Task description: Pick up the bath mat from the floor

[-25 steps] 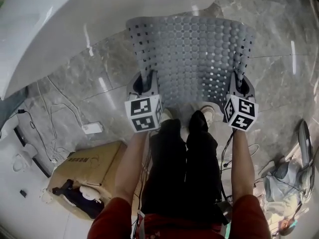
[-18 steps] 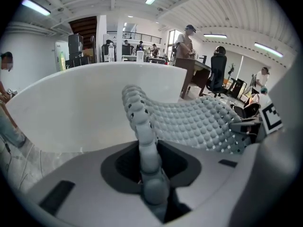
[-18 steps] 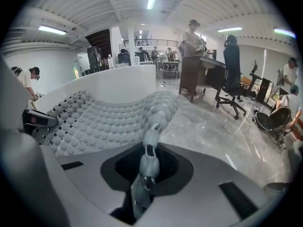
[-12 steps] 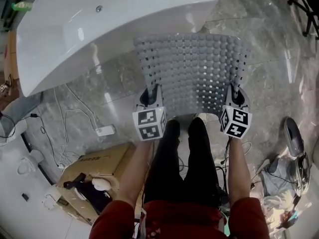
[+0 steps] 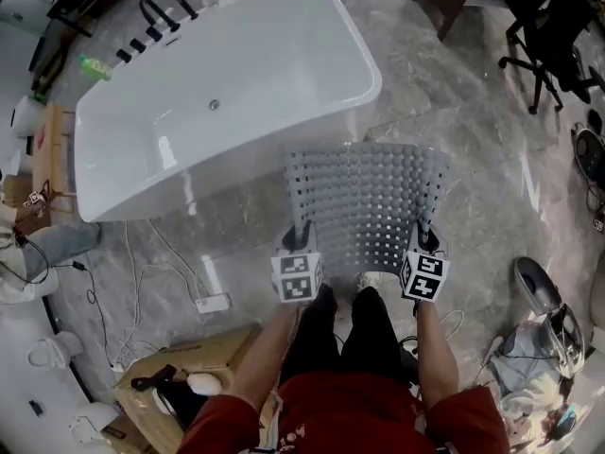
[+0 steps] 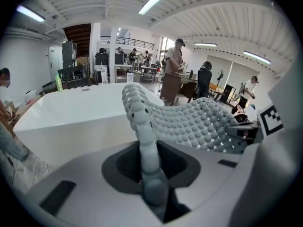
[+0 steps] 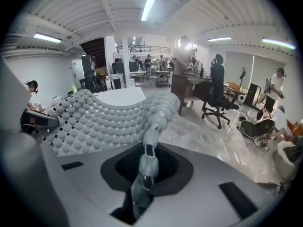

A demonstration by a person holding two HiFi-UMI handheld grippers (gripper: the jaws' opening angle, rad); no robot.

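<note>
**Bath mat gripped at both near corners, held up beside the tub**

The left gripper (image 6: pixel 152 176) was clenched on the bath mat (image 5: pixel 364 201), its jaws having just tightened a little further on the knobbly edge between them. The right gripper (image 7: pixel 143 174) was likewise clamped on the opposite corner, with a thin strip of perforated edge pinched in its jaws. Between the two, the mat spread out in front of the person and arched up and away from the jaws. Whether its far edge was clear of the floor could not be told for certain.

The mat looked like soft, rubbery sheet: light, floppy enough to sag and curl, yet springy enough to hold a curve. Its bumps probably gave the jaws good purchase. Gripping the corners kept it spread; a single grip at mid-edge would likely have let it fold.

The white bathtub (image 5: pixel 217 102) stood just beyond the mat's far left corner, the nearest thing to catch a swinging edge. A cardboard box (image 5: pixel 203 343) and a cable (image 5: pixel 142 253) lay on the marble floor to the person's left, and an office chair (image 5: pixel 548 26) stood well apart on the right.
</note>
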